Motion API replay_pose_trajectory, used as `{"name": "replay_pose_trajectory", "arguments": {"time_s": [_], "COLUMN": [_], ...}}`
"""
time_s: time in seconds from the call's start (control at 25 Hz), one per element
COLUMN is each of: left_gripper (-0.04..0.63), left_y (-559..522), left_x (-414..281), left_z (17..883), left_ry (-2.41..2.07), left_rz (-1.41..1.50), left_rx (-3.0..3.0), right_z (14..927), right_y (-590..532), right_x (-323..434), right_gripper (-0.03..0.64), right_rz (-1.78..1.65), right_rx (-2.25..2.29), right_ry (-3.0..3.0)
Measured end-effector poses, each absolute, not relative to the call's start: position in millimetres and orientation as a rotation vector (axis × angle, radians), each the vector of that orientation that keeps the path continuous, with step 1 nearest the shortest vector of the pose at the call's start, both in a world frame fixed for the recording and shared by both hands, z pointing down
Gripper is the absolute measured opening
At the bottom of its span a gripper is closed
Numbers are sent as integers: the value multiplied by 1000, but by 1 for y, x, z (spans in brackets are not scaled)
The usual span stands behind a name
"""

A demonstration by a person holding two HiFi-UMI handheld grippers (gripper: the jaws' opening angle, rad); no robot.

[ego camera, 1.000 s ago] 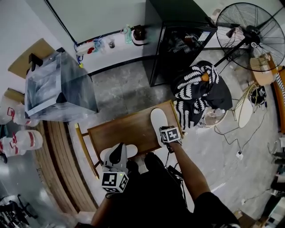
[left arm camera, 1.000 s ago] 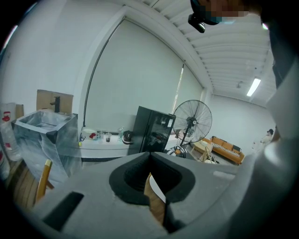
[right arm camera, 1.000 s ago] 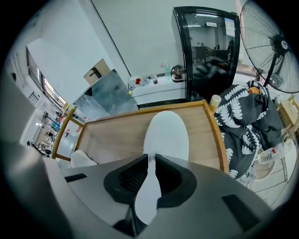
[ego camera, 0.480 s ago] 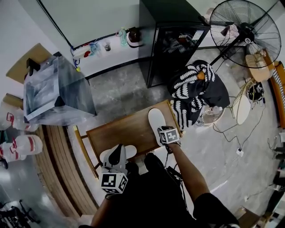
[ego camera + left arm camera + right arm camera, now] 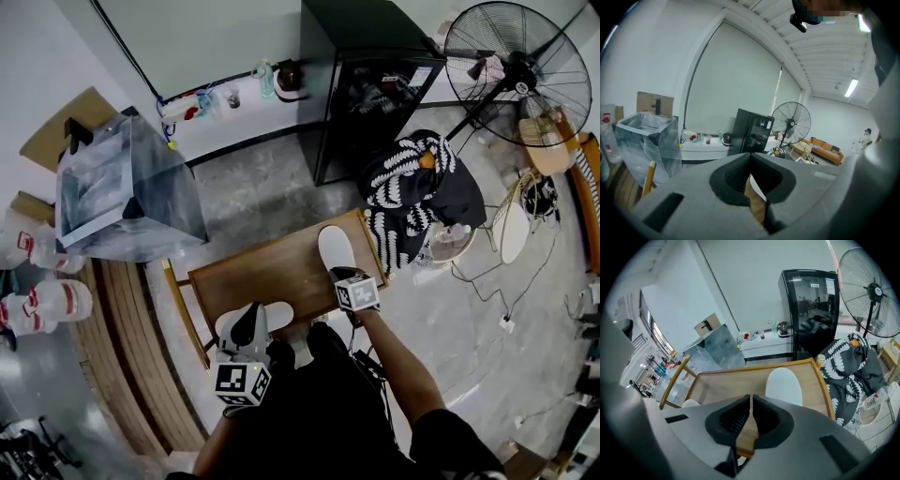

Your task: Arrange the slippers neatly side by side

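**At the table's right edge: a slipper waiting to be brought across**

On the wooden table (image 5: 267, 272) the two white slippers lie well apart; the far slipper (image 5: 335, 249) runs along the table's right edge, and the near slipper (image 5: 275, 317) sits at its near left corner. The right gripper (image 5: 347, 278) hovers above the far slipper's heel end; its jaws have just been closing and stand clenched with nothing between them. No grasp is made yet; I judge it should open, sink onto the heel rim, bite firmly, then slide the slipper leftward across the table to lie beside its mate, toes level. The left gripper (image 5: 246, 325) rests over the near slipper, jaws together, no hold showing. Beyond the table's far side are grey stone floor (image 5: 253, 187), a black cabinet (image 5: 370, 84) and a standing fan (image 5: 516, 66); a plastic-lined box (image 5: 122, 183) stands off the table's left, and patterned cloth (image 5: 412, 187) lies off its right.
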State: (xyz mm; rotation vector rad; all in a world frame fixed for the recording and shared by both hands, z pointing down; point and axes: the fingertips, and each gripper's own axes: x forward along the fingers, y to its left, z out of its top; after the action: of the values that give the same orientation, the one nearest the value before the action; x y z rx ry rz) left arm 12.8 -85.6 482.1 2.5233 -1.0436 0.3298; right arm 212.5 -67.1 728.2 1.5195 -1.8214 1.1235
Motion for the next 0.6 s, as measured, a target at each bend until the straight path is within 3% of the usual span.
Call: {"name": "replay_pose_trajectory", "arguments": {"time_s": [0.6], "left_gripper": [17], "left_y": [-76], "left_x": [-59], "left_z": [480], "left_ry": [-1227], "left_rz": [249], "left_rx": [2434], "right_z": [669], "right_y": [-90], "right_x": [83], "right_gripper": [12], "right_rz": [897], "right_rx": [1278], "right_ry": [-2128]}}
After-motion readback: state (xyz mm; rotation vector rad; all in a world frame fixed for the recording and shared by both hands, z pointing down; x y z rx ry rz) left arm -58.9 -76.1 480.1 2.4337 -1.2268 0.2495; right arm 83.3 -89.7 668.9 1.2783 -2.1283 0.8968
